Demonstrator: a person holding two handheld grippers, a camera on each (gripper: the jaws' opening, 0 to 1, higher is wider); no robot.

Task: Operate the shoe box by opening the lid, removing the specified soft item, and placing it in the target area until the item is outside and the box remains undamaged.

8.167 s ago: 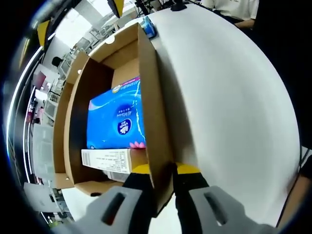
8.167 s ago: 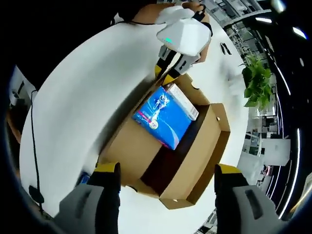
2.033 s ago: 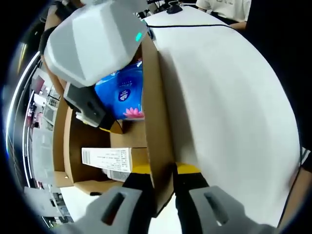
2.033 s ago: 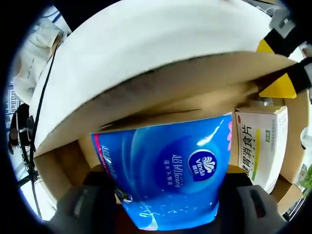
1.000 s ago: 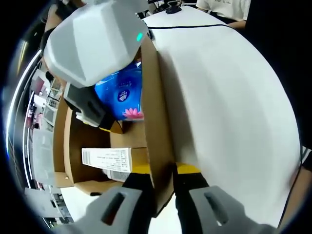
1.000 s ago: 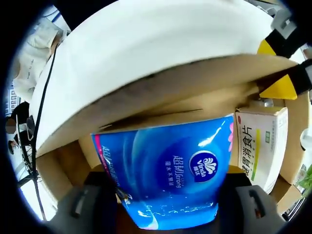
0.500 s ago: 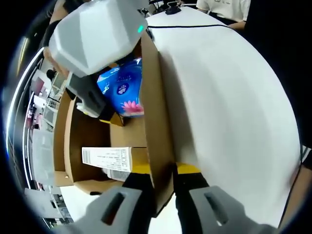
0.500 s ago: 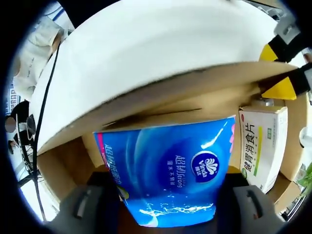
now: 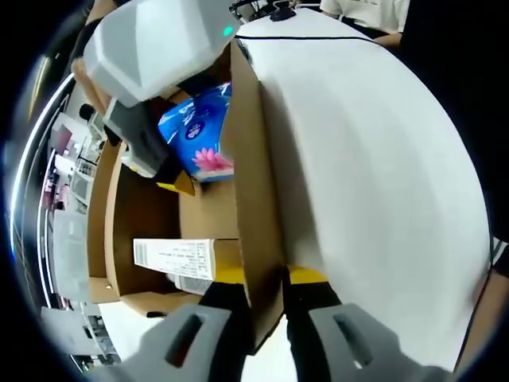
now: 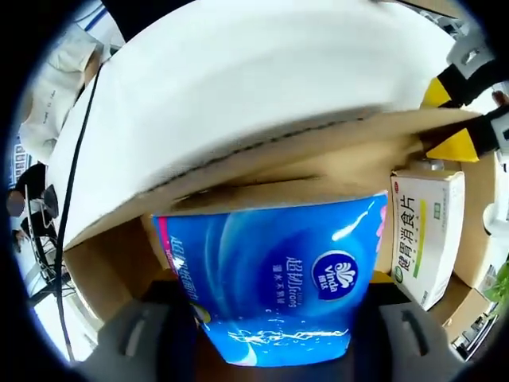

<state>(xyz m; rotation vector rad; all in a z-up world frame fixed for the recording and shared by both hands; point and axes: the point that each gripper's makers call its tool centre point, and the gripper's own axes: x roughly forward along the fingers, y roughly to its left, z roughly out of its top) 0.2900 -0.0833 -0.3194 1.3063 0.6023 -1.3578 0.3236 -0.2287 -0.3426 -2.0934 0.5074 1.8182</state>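
Note:
The open brown cardboard shoe box (image 9: 248, 159) stands on a white table (image 9: 374, 159). My left gripper (image 9: 268, 277) is shut on its side wall, one yellow-tipped jaw inside and one outside. The blue soft tissue pack (image 9: 199, 131) is tilted and raised off the box floor, with the right gripper (image 9: 176, 177) reaching in from the upper left. In the right gripper view my right gripper (image 10: 274, 290) is shut on the tissue pack (image 10: 278, 270), a jaw on each side. The left gripper's yellow fingertips (image 10: 449, 119) show on the box wall (image 10: 278, 151).
A white printed carton (image 9: 175, 259) lies inside the box near my left gripper, also seen as the carton (image 10: 425, 231) beside the pack. Bare white table (image 10: 238, 64) lies beyond the wall, with a black cable (image 10: 75, 135) and seated people at its far edge.
The right gripper, open above the box 8 s ago, has closed on the tissue pack. Over the last second it has lifted the pack off the box floor, away from the white carton.

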